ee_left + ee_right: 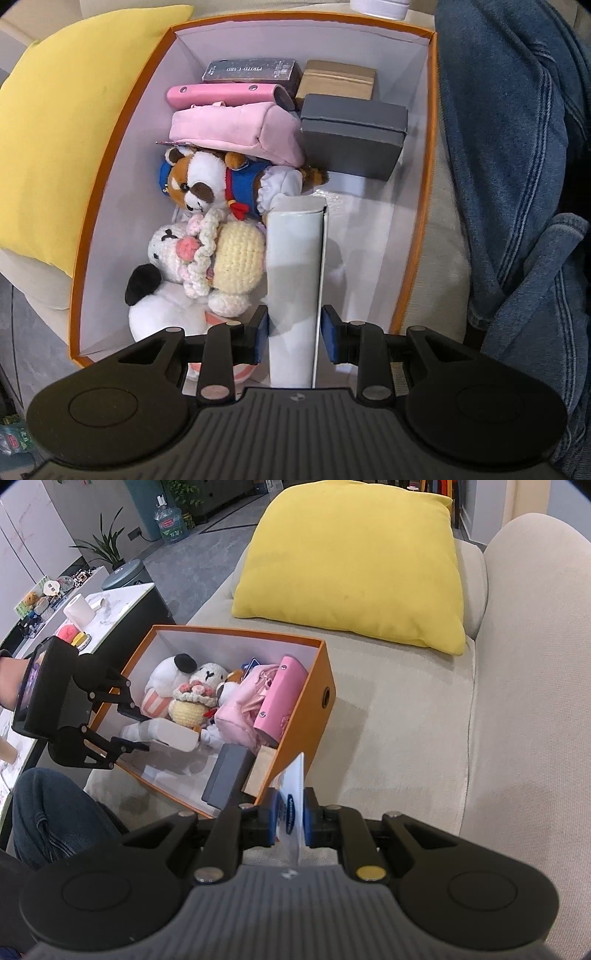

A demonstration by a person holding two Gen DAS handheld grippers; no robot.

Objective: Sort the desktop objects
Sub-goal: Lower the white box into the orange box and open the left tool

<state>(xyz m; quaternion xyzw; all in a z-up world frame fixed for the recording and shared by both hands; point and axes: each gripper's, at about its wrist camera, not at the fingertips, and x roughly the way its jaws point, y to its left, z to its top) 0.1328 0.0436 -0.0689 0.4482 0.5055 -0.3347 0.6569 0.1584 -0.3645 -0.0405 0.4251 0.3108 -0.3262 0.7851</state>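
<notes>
Sofa [424, 709] carries orange box [430, 110], yellow cushion [354, 561] near its far end. White carton [295, 266] lies inside the box, long axis along left gripper [294, 330], jaws closed on its near end; bare floor to its right, plush toys [207, 236] touching left. Grey case [251, 71] reads "PHOTO CARD". Right gripper [291, 821] jaws pinch card [293, 794] edge-up outside the box's corner

Yellow cushion [351, 561] on a beige sofa [517, 701], potted plant [107, 542], water jug [169, 522], paper roll [78, 611] on a marble bench [118, 594]
</notes>
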